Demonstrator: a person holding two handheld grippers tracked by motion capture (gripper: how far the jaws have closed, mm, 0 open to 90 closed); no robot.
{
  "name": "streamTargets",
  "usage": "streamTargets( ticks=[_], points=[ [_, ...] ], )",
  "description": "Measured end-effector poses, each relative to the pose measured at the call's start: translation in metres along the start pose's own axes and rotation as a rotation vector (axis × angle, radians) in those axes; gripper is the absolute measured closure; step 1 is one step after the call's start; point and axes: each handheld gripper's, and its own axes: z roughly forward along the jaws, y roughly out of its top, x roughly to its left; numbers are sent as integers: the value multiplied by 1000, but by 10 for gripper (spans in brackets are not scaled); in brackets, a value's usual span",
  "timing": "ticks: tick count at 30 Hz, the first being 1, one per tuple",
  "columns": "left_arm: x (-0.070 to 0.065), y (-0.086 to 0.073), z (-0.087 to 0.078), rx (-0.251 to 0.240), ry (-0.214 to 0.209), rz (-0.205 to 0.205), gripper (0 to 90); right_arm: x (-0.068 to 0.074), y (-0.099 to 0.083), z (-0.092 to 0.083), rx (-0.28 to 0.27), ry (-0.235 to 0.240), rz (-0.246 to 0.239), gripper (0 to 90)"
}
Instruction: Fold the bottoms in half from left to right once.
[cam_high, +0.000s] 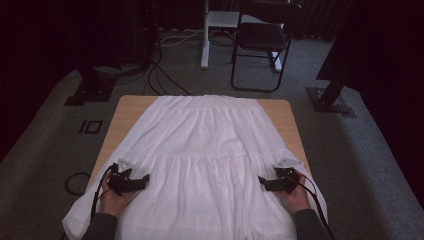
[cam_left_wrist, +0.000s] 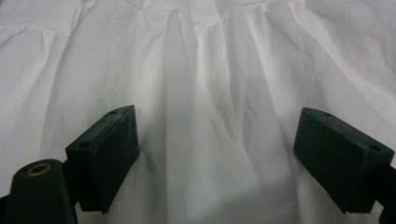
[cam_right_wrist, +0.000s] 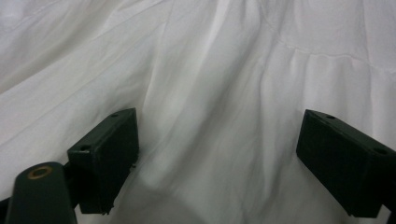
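Table (cam_high: 125, 107) under your grippers carries white skirt (cam_high: 205, 145), spread flat, waistband at far edge, hem hanging over near edge. Skirt lies beneath both grippers and fills gap between them. Your left gripper (cam_high: 145, 178) rests on skirt's left side, jaws wide apart, cloth unpinched. Your right gripper (cam_high: 261, 181) rests on skirt's right side, jaws wide, gripping nothing.

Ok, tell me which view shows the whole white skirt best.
The high view: the white skirt lies spread over the wooden table, waistband far, hem near. The left gripper view and right gripper view each give a close patch of its gathered cloth between open jaws.
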Motion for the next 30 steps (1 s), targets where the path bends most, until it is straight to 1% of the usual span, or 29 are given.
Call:
streamTargets(
  ticks=[10, 11, 14, 15, 16, 17, 18, 19, 20, 22, 24, 25, 26, 27, 28, 29, 30],
  points=[
    [0, 0, -1, -5, 3, -1, 161, 0, 0, 0, 1, 0, 0, 125],
    [0, -1, -1, -8, 4, 1, 174, 0, 0, 0, 1, -1, 0, 125],
    [0, -1, -3, -16, -7, 7, 275, 0, 0, 0, 0, 0, 0, 125],
    [0, -1, -4, -15, -10, 12, 275, 0, 0, 0, 0, -1, 0, 125],
    [-2, 0, -7, -3, 20, 36, 318, 0, 0, 0, 0, 0, 1, 125],
    [-2, 0, -7, -3, 20, 36, 333, 0, 0, 0, 0, 0, 1, 125],
    [-4, 2, -15, -4, 70, 83, 337, 0, 0, 0, 0, 0, 1, 125],
    [-4, 3, -20, -10, 85, 104, 351, 0, 0, 0, 0, -1, 0, 126],
    [-3, 5, -25, -19, 96, 114, 365, 0, 0, 0, 0, -1, 1, 125],
    [3, 9, -38, -43, 104, 116, 375, 0, 0, 0, 0, -1, 1, 128],
    [13, 11, -50, -55, 111, 112, 409, 0, 0, 0, 1, -1, 0, 129],
    [13, 11, -50, -55, 111, 112, 425, 0, 0, 0, 1, -1, 1, 130],
    [26, 12, -59, -59, 120, 104, 452, 0, 0, 0, 1, -1, 0, 130],
    [26, 12, -59, -59, 120, 104, 480, 0, 0, 0, 1, -1, 0, 130],
    [41, 11, -66, -53, 124, 78, 510, 0, 0, 0, 1, -1, 0, 130],
    [41, 11, -66, -53, 124, 78, 545, 0, 0, 0, 1, -1, 1, 130],
    [55, 8, -69, -38, 125, 45, 574, 0, 0, 0, 1, -1, 1, 130]
  ],
)
